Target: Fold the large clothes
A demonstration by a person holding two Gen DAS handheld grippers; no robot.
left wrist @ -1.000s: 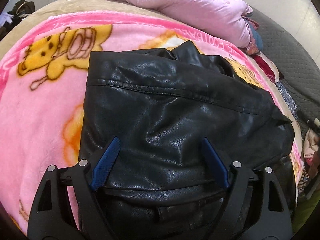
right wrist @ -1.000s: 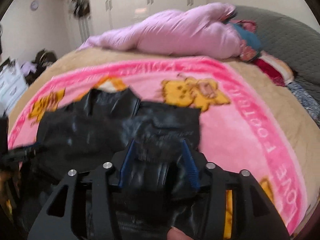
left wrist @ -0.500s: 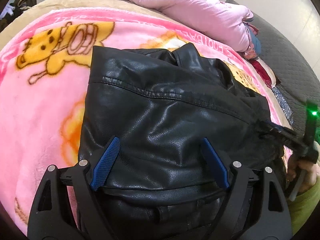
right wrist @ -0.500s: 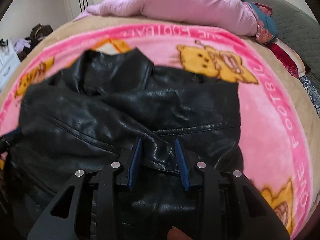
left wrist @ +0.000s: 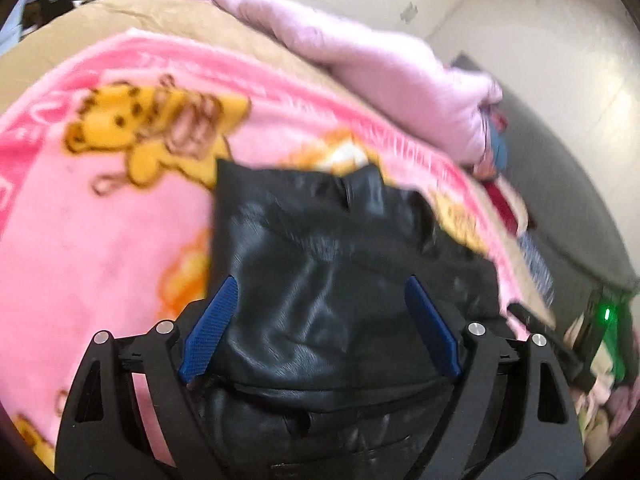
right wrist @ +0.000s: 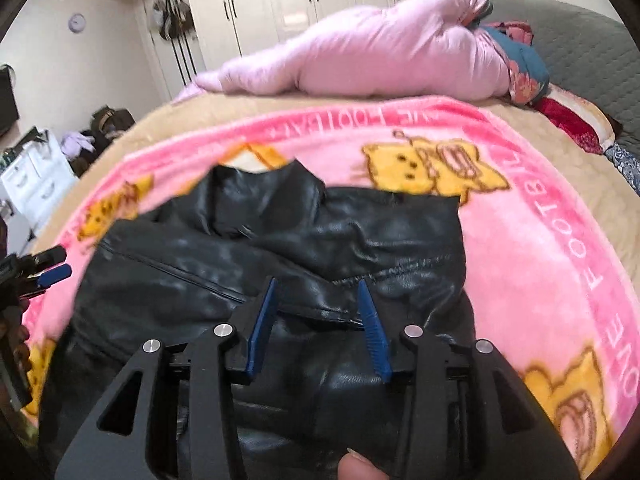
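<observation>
Half done at best, I'd say. Going big to small: the bed (right wrist: pixel 600 184) has a pink blanket (right wrist: pixel 520 248) with yellow cartoon animals spread over it, and a rolled-up pale pink duvet (right wrist: pixel 360 56) sits along the far edge. The black jacket (right wrist: pixel 280 248) lies in the middle of that blanket, on its front side or back I can't really tell, with the collar pointing away toward the duvet. It looks bunched into a rough rectangle with one panel or sleeve already flopped over the body, so some folding seems to have happened, but it's lumpy and wrinkled and nowhere near a tidy bundle. My guess is there's still a fold or two plus smoothing to go.

The left hand-held gripper (left wrist: pixel 320 320) hangs over the near part of the jacket with its jaws spread wide, nothing pinched. The right hand-held gripper (right wrist: pixel 318 320) has its jaws partway apart and they've just been opening a bit; a folded leather edge runs between the pads, but they don't look like they're pressing on it.

Containers: none I can see near the jacket. There's a white drawer unit (right wrist: pixel 32 184) off by the wall, drawers shut, contents unknown.
</observation>
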